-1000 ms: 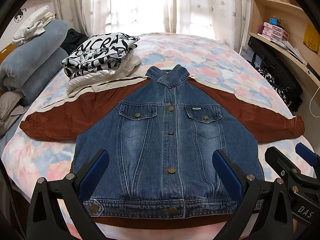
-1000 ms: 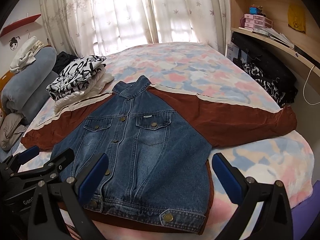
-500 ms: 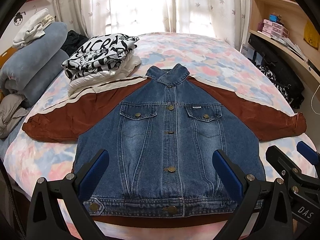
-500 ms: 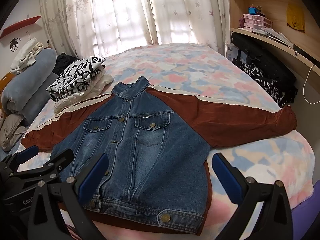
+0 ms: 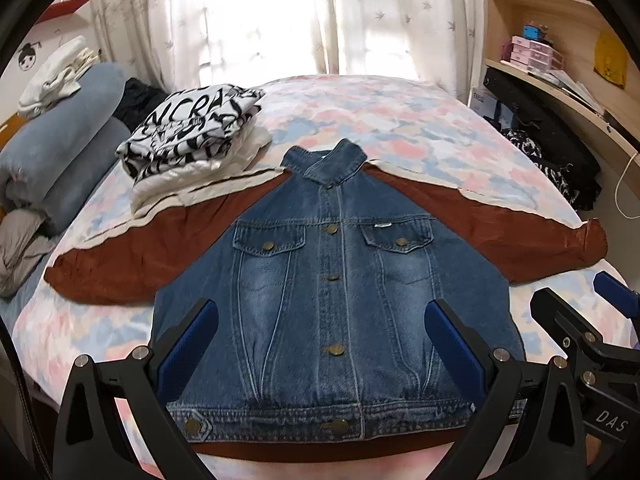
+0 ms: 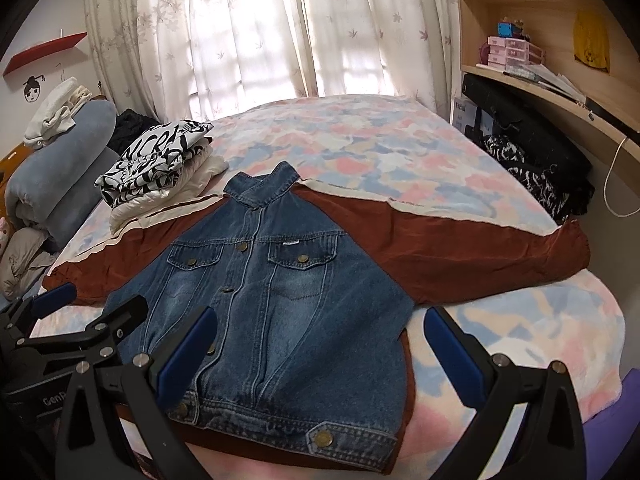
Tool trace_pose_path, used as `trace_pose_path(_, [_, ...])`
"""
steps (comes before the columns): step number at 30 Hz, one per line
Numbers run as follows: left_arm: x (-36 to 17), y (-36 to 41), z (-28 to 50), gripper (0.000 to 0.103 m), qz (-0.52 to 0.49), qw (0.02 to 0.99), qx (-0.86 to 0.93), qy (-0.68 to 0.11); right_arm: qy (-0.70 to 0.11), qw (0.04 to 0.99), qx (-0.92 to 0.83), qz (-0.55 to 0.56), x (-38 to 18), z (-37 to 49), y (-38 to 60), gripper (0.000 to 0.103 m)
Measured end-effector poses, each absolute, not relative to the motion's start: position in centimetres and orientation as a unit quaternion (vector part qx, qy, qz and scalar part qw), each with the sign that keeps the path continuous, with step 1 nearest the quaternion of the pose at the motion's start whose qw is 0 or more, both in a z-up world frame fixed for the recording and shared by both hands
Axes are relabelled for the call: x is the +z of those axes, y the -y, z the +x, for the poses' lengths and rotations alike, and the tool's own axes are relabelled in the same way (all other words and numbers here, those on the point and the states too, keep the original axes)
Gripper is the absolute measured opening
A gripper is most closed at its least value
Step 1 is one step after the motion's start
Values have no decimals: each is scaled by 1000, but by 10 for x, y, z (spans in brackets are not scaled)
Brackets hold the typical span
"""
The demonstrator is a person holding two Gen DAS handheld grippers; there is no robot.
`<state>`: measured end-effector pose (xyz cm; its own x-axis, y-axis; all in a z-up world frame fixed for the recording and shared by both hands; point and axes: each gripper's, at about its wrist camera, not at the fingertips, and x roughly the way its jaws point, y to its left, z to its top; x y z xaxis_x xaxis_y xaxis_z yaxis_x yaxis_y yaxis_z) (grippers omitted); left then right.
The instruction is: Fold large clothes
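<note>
Both cameras crept nearer the jacket [image 5: 332,300] on the bed [image 5: 400,120] (curtained bedroom), each gripper released.

We saw the jacket [image 5: 332,300] spread flat across the near part of the bed [image 5: 400,120], collar away from us, sleeves out to either side. Behind its left sleeve sat a stack of folded clothes [image 5: 192,136] (resting partly on that sleeve's edge). Rolled bedding [image 5: 60,152] lay farther left; shelves [image 5: 560,80] stood to the right.
</note>
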<state>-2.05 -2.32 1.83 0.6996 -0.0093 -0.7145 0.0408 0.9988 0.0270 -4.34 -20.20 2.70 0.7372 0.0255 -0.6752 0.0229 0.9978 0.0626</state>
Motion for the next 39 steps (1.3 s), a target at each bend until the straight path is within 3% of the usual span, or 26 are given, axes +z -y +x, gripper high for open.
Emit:
trace_pose_path(19, [65,70,38,102,-5,928,-71,-367,-328,943,-55,14,50,-22,266,103])
trace_pose_path(29, [52,128,88,102,2,919,-108,-380,-311,944,-114,15,51,-2,333,103])
trace_pose_path(34, [48,170,104,102,48,936,-98,-336,-323,934,-148,24,39,11,379,103])
trace_pose_path(36, [45,191,110,102,72,941,-91,-318,-333,930,-152,42,30,16,402,101])
trace_pose_path(39, [35,222,126,102,88,936,-106,-324,-355,918,-156,85,11,26,442,87])
